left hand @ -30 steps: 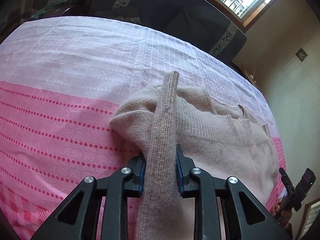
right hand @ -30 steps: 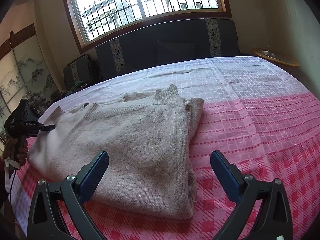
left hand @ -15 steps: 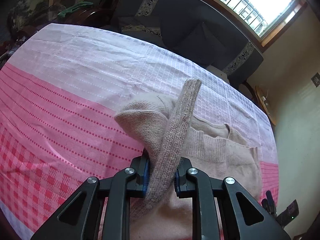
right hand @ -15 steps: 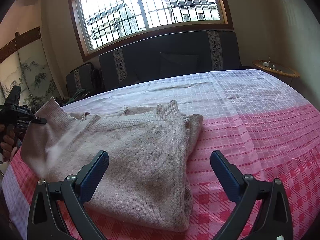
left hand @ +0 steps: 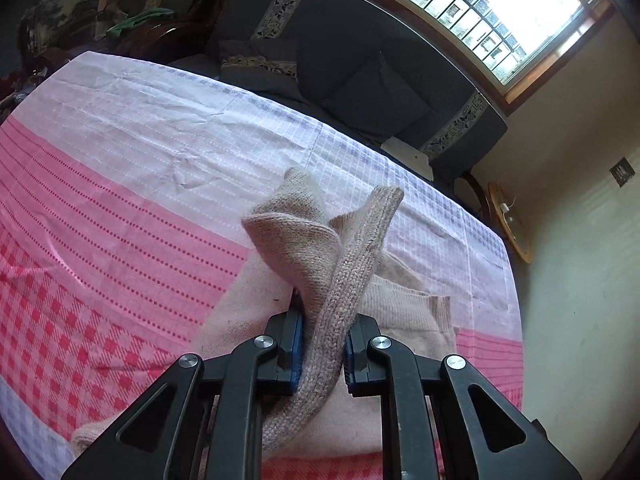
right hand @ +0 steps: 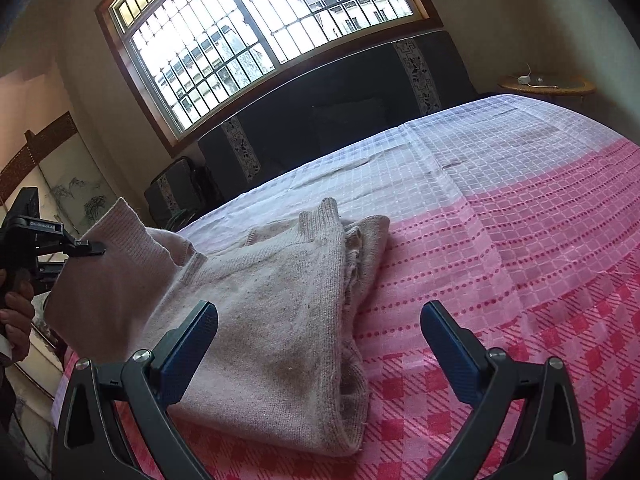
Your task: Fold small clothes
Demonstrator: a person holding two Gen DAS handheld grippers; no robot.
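A beige knitted sweater (left hand: 288, 252) lies partly folded on the pink and white bed cover (left hand: 120, 200). My left gripper (left hand: 322, 344) grips its ribbed edge; the jaws are still closing on the knit, which stands up in a fold above them. In the right wrist view the same gripper (right hand: 86, 248), held by a hand (right hand: 16, 312), lifts the left side of the sweater (right hand: 272, 312) off the bed. My right gripper (right hand: 318, 316) hovers open over the sweater's near edge, holding nothing.
A dark sofa (right hand: 340, 112) runs along the far side of the bed under a barred window (right hand: 248, 28). A round wicker side table (right hand: 544, 82) stands at the far right corner. The bed cover (right hand: 520, 220) stretches right of the sweater.
The left gripper has risen and carried the sweater's edge up off the bed, with more cover showing beneath. The right gripper has tilted slightly and stays open.
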